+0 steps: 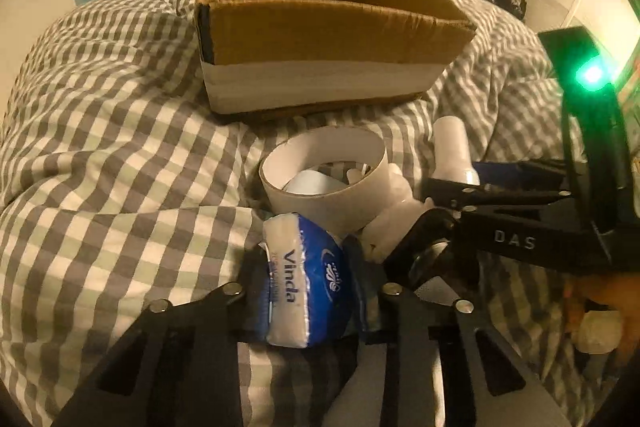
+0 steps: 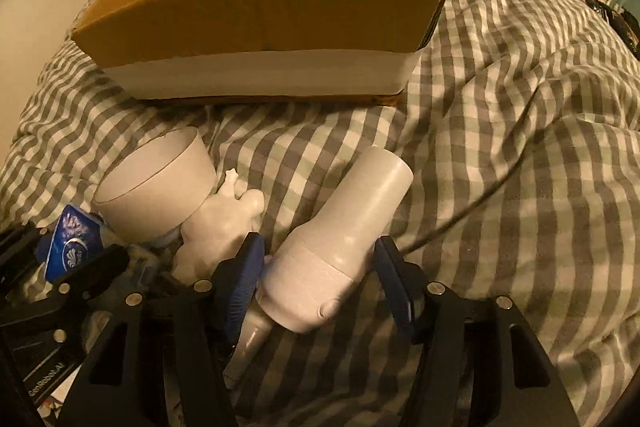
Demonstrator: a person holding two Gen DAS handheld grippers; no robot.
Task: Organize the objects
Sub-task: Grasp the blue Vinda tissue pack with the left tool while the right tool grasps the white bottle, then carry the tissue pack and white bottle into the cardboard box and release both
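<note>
Left hand-held gripper (image 1: pixel 308 291) clamped, right hand-held gripper (image 2: pixel 320 267) spread.

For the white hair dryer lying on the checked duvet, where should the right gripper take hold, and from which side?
Grip the hair dryer across its wide rear body, coming from the near end along its length. It lies tilted with its narrower nozzle toward the cardboard box, and the right gripper already straddles that body, jaws open. The tapering nozzle would probably slip.

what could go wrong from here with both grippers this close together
1. The left hand-held gripper pinches the soft tissue pack near one end; it may slip during the lift.
2. The right hand-held gripper straddles the white bottle without clearly touching it; the round bottle may roll.
3. The two grippers might collide, knocking the tape roll.
</note>
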